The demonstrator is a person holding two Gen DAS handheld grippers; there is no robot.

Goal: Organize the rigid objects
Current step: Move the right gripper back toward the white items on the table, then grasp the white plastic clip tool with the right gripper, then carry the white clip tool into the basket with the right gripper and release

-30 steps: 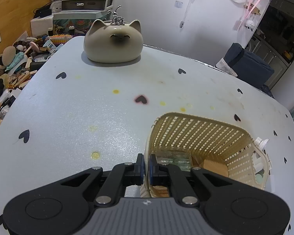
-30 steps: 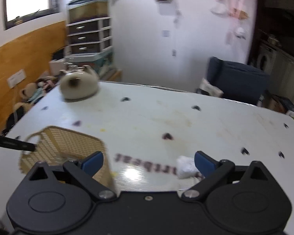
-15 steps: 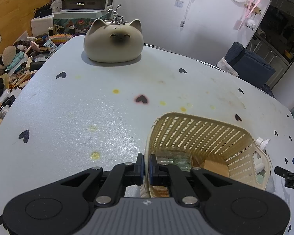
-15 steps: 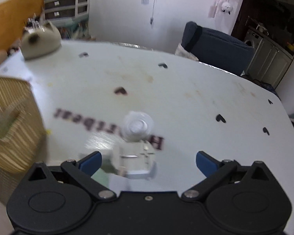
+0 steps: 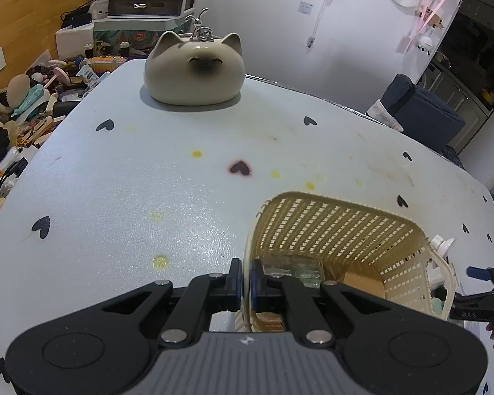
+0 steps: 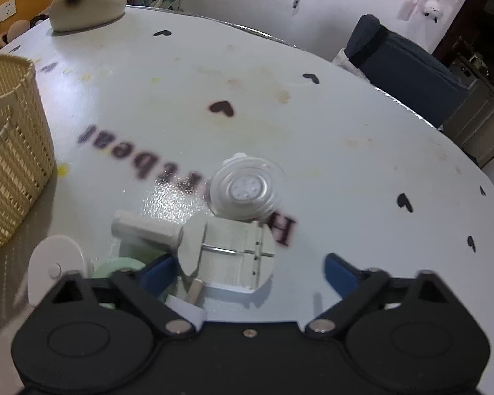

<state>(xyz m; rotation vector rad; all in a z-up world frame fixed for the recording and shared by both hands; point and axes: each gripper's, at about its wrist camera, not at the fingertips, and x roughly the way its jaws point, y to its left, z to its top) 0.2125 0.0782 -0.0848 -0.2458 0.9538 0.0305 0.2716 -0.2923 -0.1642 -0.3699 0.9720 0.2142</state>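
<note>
Basket wall pinched; clutter framed by spread fingers.
The basket point(image 5: 329, 230) wall is clamped by the left gripper point(image 5: 245, 279); the right gripper point(image 6: 247, 271) is held wide over a suction cup point(image 6: 247, 192) beside bare table point(image 6: 345, 151).

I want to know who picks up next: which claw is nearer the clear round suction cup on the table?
Right. The right claw is open just short of the clear round suction cup. The left claw is shut on the cream woven plastic basket, off to the side.

Basket point(image 5: 339, 230) left of, prob., suction holder point(image 6: 243, 194).
</note>
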